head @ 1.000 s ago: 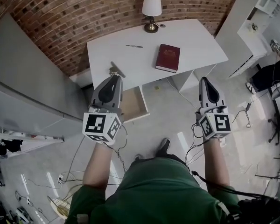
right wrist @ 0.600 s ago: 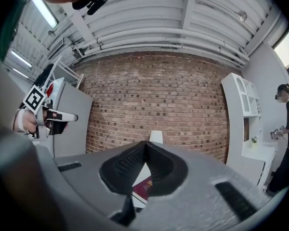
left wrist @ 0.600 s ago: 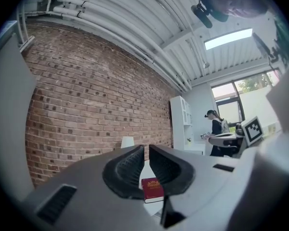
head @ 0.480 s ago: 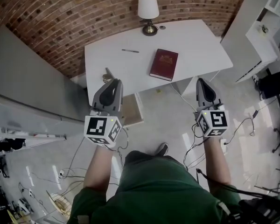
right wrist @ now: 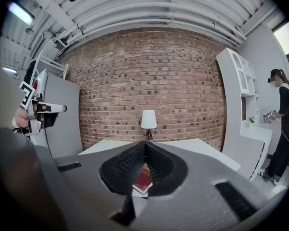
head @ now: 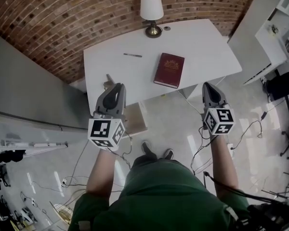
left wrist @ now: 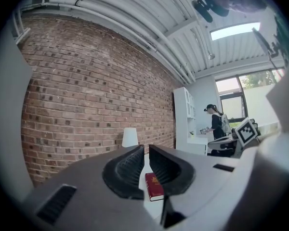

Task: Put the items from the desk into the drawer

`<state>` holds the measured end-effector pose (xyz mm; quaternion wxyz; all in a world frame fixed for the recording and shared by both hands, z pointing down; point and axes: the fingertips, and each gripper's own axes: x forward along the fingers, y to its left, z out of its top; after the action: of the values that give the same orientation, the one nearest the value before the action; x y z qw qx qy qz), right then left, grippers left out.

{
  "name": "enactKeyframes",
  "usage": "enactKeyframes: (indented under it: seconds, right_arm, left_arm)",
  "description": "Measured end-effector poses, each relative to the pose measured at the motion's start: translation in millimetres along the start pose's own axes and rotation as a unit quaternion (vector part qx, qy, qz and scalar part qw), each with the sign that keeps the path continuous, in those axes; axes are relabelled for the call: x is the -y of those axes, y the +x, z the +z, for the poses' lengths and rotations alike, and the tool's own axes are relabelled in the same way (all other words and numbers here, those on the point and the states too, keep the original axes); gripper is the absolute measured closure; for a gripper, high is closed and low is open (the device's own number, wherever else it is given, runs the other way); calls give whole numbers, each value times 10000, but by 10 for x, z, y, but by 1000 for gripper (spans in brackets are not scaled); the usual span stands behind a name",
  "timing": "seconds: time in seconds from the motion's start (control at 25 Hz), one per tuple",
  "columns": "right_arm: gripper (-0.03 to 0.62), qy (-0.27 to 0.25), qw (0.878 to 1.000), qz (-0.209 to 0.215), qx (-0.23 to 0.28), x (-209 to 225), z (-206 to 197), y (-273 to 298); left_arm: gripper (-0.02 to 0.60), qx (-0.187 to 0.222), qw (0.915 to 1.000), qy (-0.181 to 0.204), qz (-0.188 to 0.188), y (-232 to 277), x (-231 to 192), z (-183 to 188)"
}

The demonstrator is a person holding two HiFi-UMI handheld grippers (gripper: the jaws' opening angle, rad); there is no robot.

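Note:
A white desk stands against the brick wall. On it lie a dark red book, a pen and a small metal object at its left front edge. Below the desk's left part a wooden drawer stands pulled out. My left gripper hangs over the desk's front left edge, above the drawer, its jaws almost touching and holding nothing. My right gripper hovers off the desk's front right corner, shut and empty. The book shows between the left jaws, and the book shows below the right tips.
A table lamp stands at the desk's back edge. A white shelf unit is to the right, a grey panel to the left. Cables trail on the floor. A person stands by the shelves.
The person has stepped closer to the desk, so the desk and drawer sit lower and nearer to both grippers. Both grippers stay shut and empty.

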<state>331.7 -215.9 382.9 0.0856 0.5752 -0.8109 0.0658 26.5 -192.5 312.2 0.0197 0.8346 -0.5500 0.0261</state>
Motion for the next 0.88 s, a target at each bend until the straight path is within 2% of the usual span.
enactKeyframes:
  seconds: [0.16,0.28,0.36,0.4,0.64,0.88]
  right_arm:
    - [591,96,9997,-71,-203,33,-10,222]
    - [589,469,9981,11,-405,36,-96,436]
    - [532,847,9941,174,-657,34,-238,587]
    - [516,1037,9912,272,-783,32,-316,648]
    - [514,2092,9664,640,-1346,192,-751,1015]
    - [520,2884,9358,972,-1778,371,-1231,1541]
  left_arm:
    - [552,6,9999,-78,-150,151,-236,-52]
    - [552,-45,9995,-126,-295,236,-382,-163]
    - [552,-94,9991,-198,-356,291,-464,-257]
    - [552,-122,9990,-233,-371,309,-498,-303]
    - [552,-335,9986,-316,-248,402,-650,-482]
    - [552,-612,9976,-254,176,553,-704,-600]
